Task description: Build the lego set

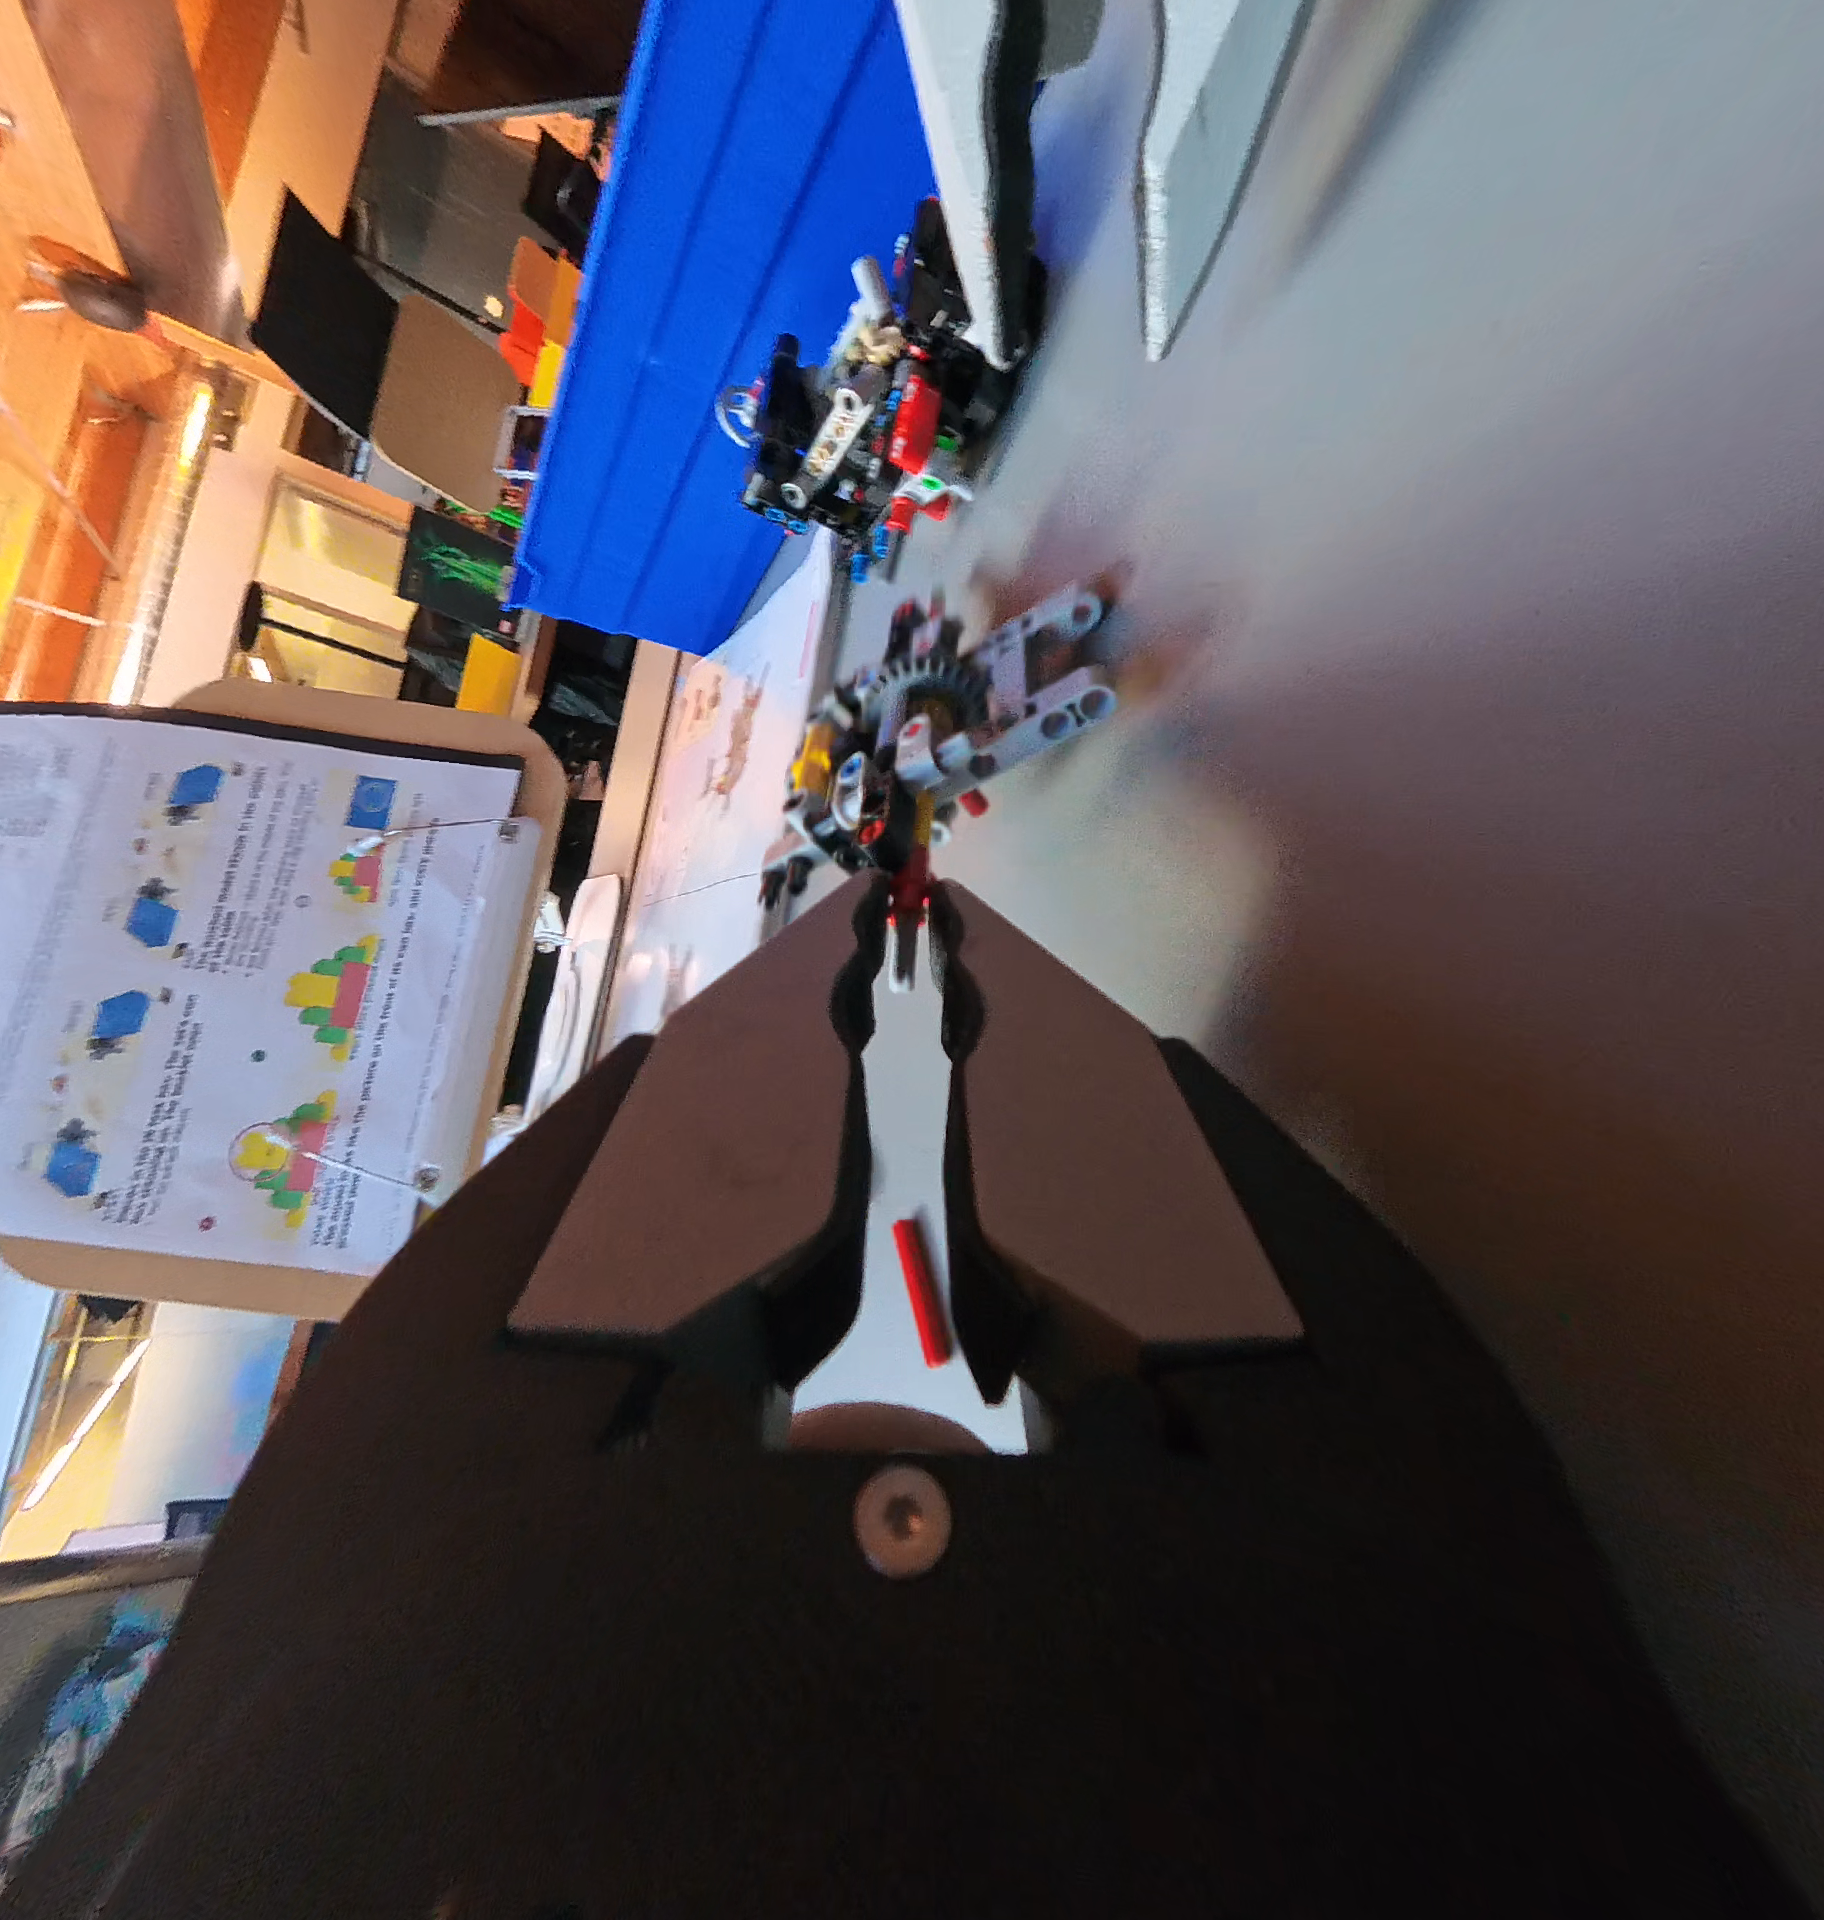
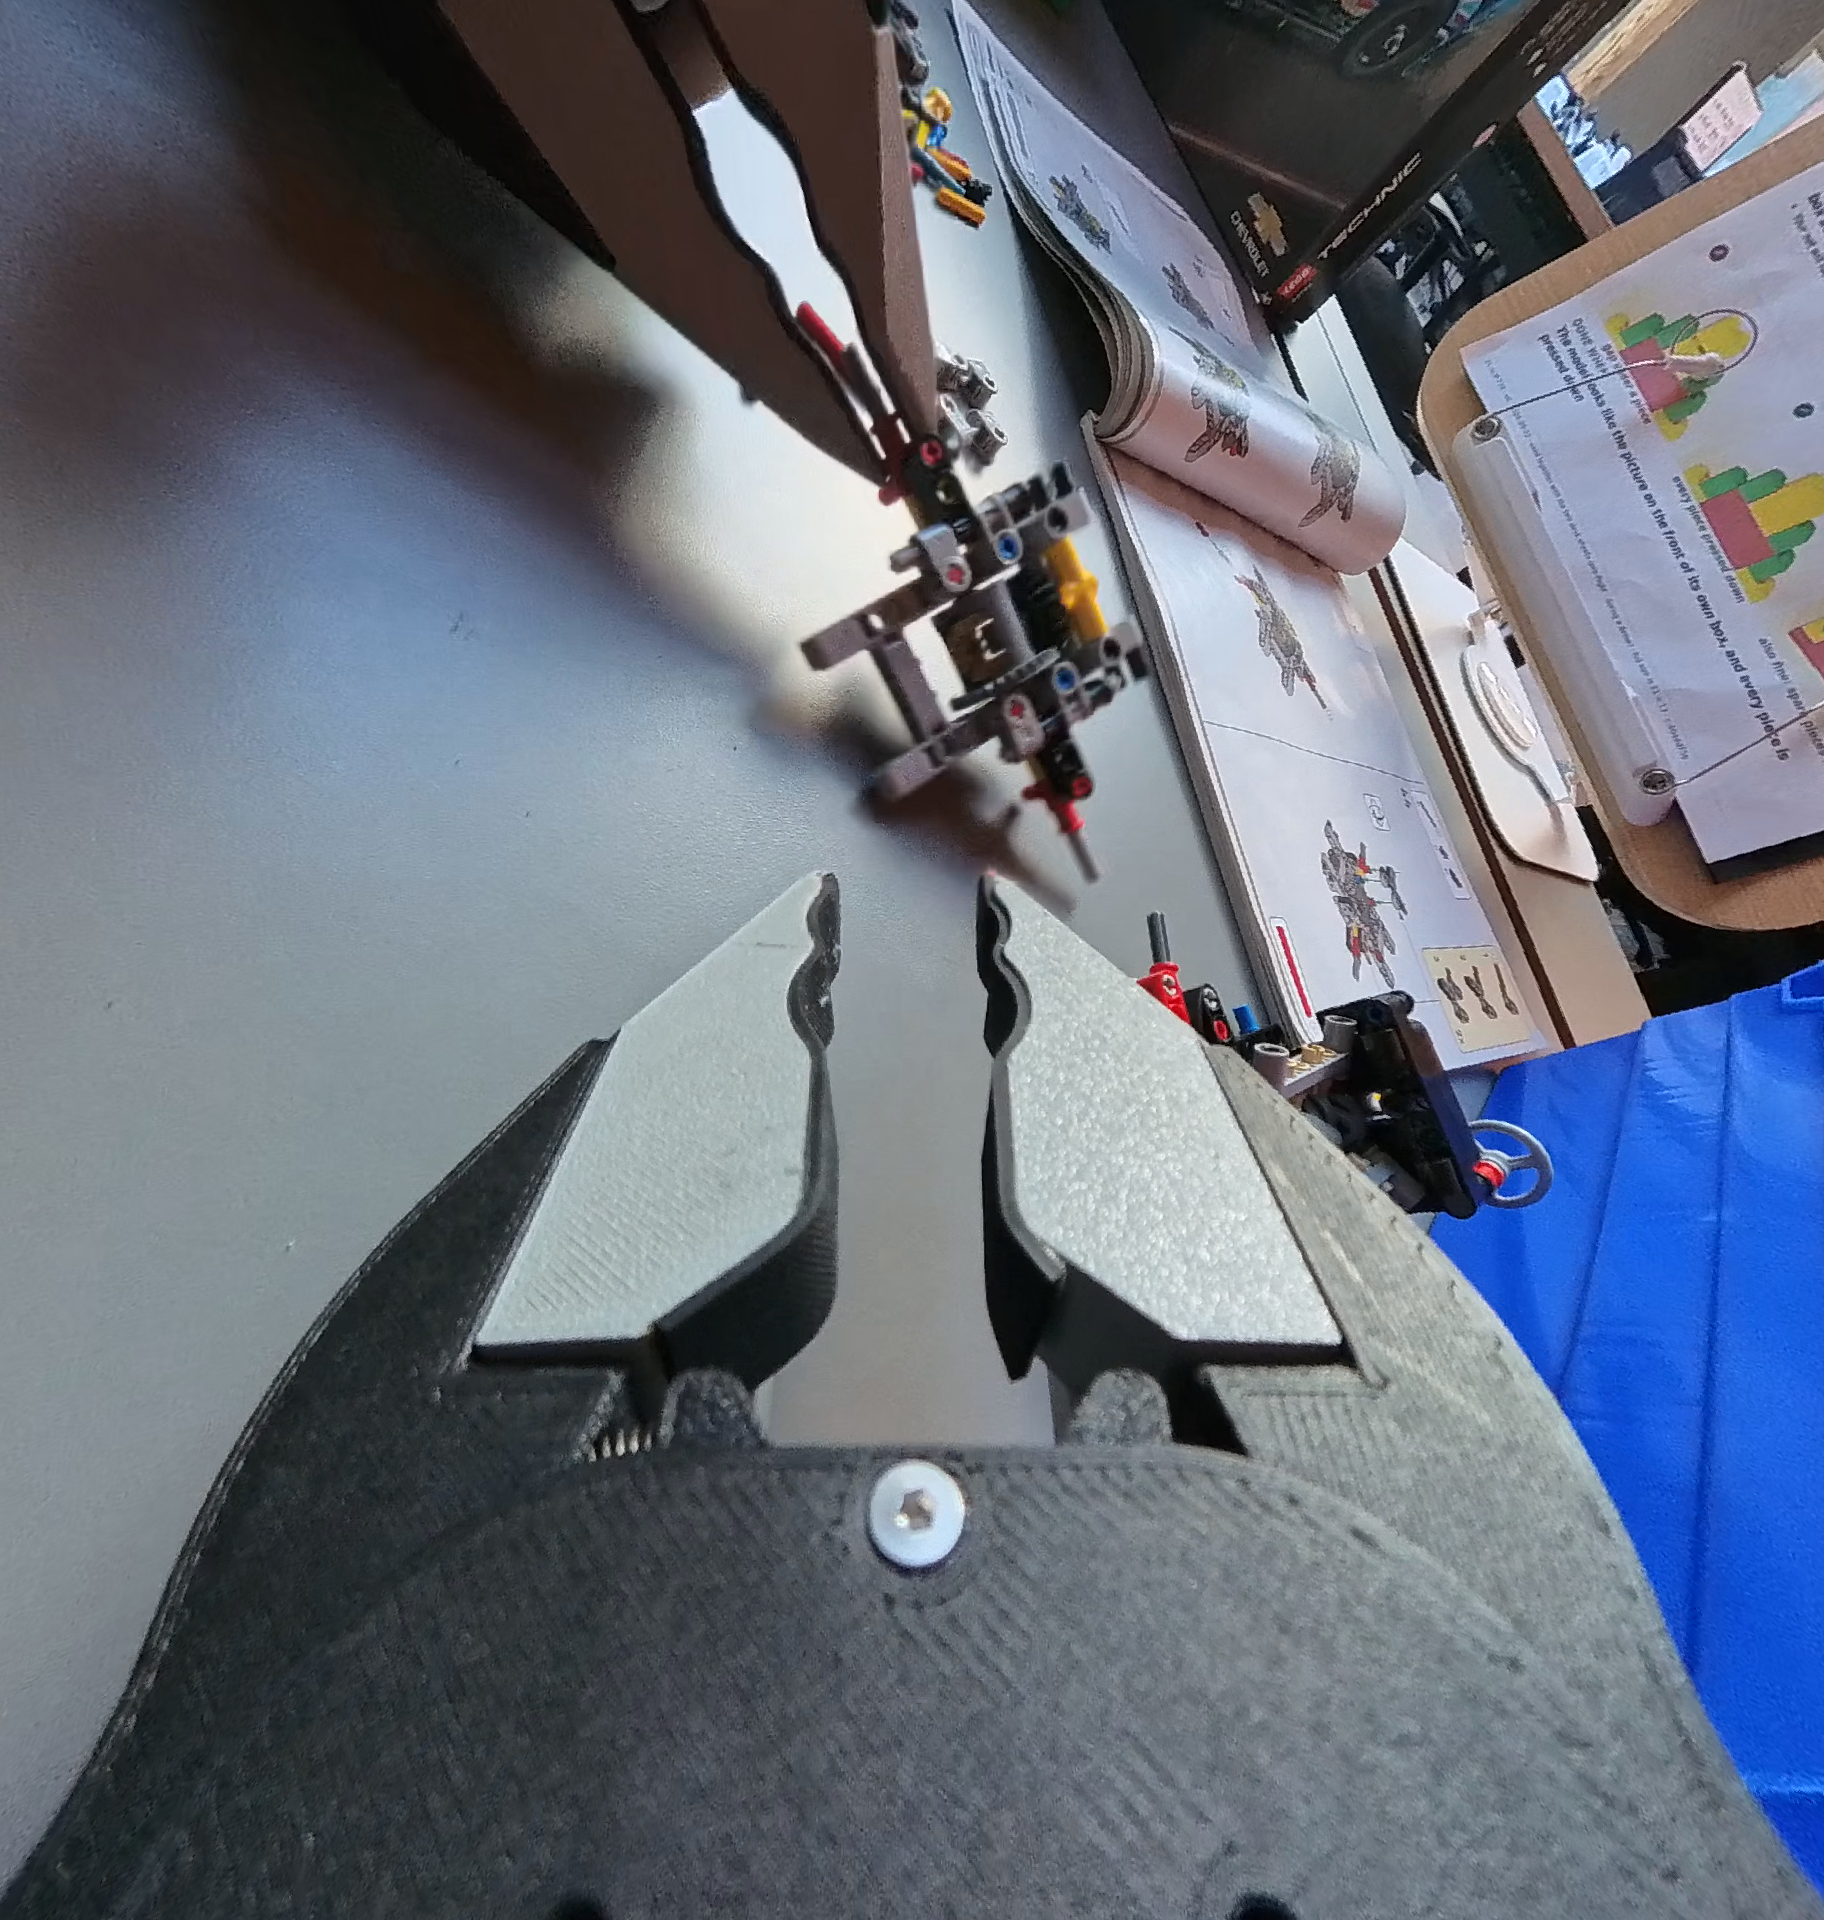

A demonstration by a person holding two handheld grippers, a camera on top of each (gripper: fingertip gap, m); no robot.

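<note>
Left wrist view: left gripper [image 1: 906, 906] pinching, pads pressing, the red axle end of a grey toy-brick assembly [image 1: 949, 717] raised over the grey table [image 1: 1407, 520]; loose red rod [image 1: 920, 1288] lying below; blue bin [image 1: 700, 312] standing behind. Right wrist view: right gripper [image 2: 908, 894] hanging with jaws apart, gripping nothing, near the assembly's far axle tip; open instruction booklet [image 2: 1303, 727] lying just beside.

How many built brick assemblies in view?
2. Grey beam-and-gear brick assembly at centre, held at its red end by the left gripper; black brick assembly with grey wheel beside the blue bin. Others may be hidden.
</note>
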